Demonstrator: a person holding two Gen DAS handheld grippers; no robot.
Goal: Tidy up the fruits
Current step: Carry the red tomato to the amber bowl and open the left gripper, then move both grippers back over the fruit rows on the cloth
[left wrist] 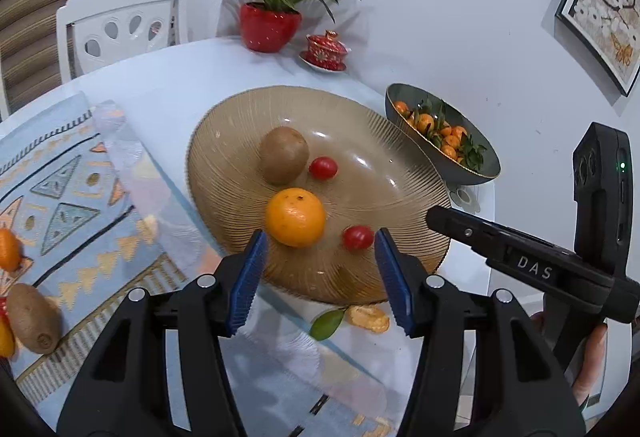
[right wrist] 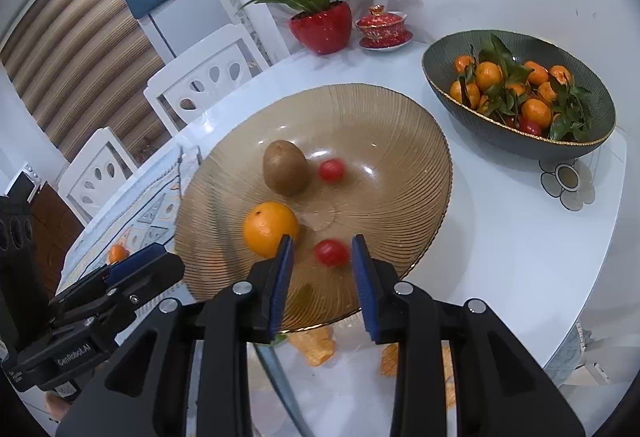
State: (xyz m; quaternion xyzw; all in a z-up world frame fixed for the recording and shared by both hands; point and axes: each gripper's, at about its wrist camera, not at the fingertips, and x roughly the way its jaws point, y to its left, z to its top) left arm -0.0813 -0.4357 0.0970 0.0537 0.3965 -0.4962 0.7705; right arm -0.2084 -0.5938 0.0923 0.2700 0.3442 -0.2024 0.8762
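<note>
Both grippers hover with jaws spread and empty over the near rim of a ribbed amber glass plate point(left wrist: 224, 141) on a glossy white table point(right wrist: 500, 237). The left gripper point(left wrist: 320, 251), its blue ridged pads wide apart, frames a smooth orange point(left wrist: 295, 217) just beyond its left pad and a small red tomato point(left wrist: 357, 237) just inside its right pad; neither is touched. The right gripper point(right wrist: 322, 251), somewhat less open, has the same tomato between its pad tips. Farther back on the plate lie a fuzzy brown kiwi point(left wrist: 283, 155) and a second tomato point(left wrist: 323, 167), close together. On the patterned woven mat point(left wrist: 64, 173) at left rest another kiwi point(left wrist: 32, 317) and a mandarin point(left wrist: 8, 249). A dark, gold-rimmed bowl point(right wrist: 516, 139) of leafy mandarins stands at far right. Peel scraps point(left wrist: 368, 318) and a green leaf point(left wrist: 326, 324) lie near the plate's rim.
</note>
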